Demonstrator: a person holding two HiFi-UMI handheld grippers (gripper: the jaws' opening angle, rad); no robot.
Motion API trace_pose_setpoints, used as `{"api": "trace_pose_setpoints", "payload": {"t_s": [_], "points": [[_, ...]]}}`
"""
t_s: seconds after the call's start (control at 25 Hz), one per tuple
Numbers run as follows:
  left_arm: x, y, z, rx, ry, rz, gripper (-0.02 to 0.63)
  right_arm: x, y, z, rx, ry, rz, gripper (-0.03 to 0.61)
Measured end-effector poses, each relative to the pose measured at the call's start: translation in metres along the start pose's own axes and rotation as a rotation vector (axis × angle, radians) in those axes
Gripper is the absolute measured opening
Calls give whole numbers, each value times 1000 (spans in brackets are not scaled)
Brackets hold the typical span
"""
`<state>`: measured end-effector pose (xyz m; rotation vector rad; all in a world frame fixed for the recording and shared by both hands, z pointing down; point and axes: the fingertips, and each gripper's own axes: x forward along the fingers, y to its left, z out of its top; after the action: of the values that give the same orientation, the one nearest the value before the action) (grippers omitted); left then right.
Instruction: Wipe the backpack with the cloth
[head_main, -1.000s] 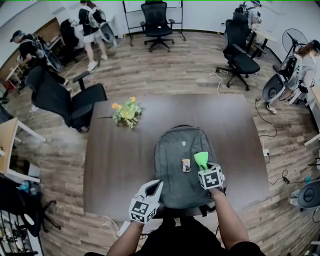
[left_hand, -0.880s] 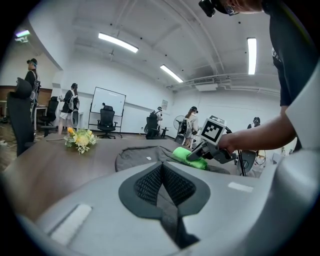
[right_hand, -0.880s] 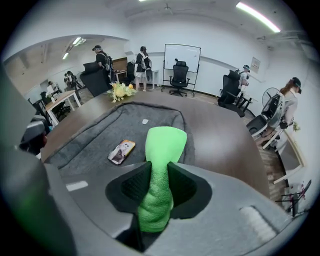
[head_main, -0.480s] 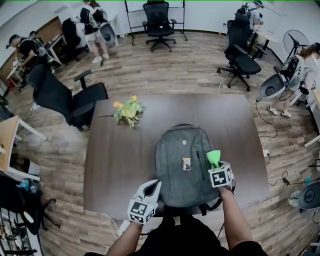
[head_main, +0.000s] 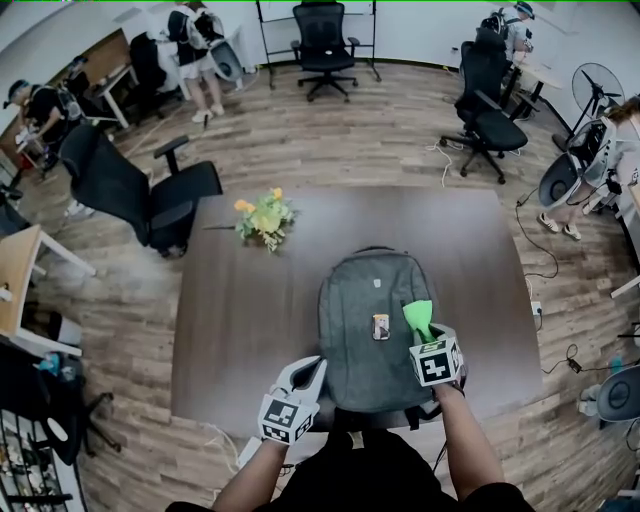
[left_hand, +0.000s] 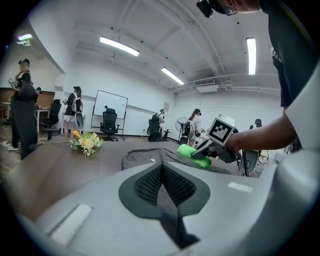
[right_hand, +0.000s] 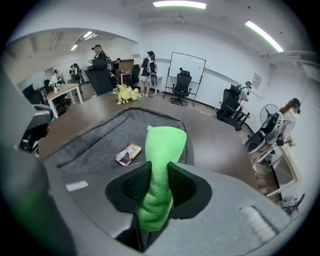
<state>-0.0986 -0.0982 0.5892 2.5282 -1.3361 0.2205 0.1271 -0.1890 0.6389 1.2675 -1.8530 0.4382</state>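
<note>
One table is carrying the backpack, which is lying flat ahead of both my grippers. My left gripper is hovering by its near left corner, jaws together on nothing. My right gripper is clamping the cloth, whose free end is sticking out ahead of the jaws. I reckon I should be lowering it flat and sweeping in long overlapping strokes, skirting the card just to its left.

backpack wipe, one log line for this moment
right tool: shut on green cloth | position: over backpack right side | left tool: shut, empty, beside backpack
</note>
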Motion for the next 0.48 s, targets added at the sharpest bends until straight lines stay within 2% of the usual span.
{"api": "trace_pose_setpoints", "payload": {"t_s": [0.28,0.48], "points": [[-8,9,-8,0,31,23,20,-21,70,23,-2,-60,169,100],[-14,13,-12,-10,37,35,20,-29,128,28,0,-44,310,101]]}}
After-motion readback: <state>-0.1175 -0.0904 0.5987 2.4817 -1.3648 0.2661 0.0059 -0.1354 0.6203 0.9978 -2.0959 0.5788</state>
